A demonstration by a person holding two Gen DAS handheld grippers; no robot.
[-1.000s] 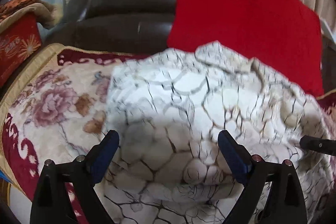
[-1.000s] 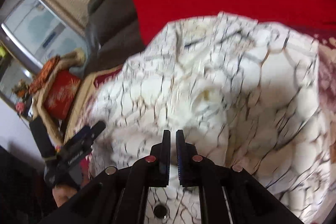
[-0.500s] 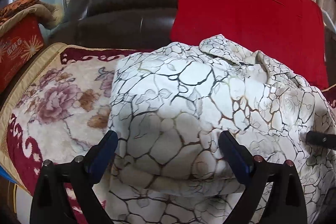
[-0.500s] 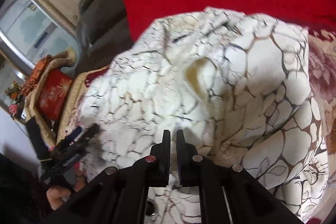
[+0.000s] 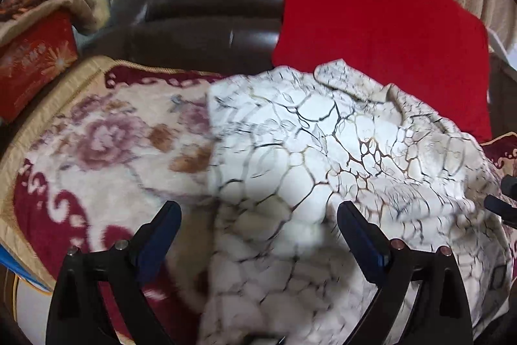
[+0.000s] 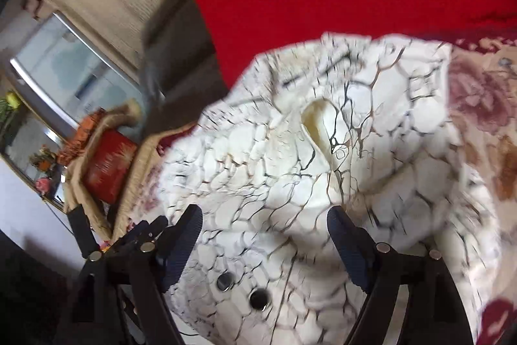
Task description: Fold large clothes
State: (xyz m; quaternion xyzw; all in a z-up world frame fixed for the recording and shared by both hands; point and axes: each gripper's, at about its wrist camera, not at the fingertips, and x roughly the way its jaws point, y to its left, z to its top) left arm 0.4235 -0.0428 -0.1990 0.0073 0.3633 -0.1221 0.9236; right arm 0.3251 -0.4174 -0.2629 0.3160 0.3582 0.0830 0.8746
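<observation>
Garment (image 5: 323,157): white, crackle-patterned, folded into a heap on the floral blanket (image 5: 106,151), just ahead of and partly beneath both hand-held grippers. Left hand-held gripper (image 5: 258,225) is held spread wide above the cloth, nothing pinched. Right hand-held gripper (image 6: 265,225) has just been opened; its jaws stand wide with cloth lying below between them, not pinched. Two dark buttons (image 6: 242,290) are seen close to its base. Red cushion (image 5: 381,44) is propped beyond the garment against the dark sofa back (image 5: 210,5).
</observation>
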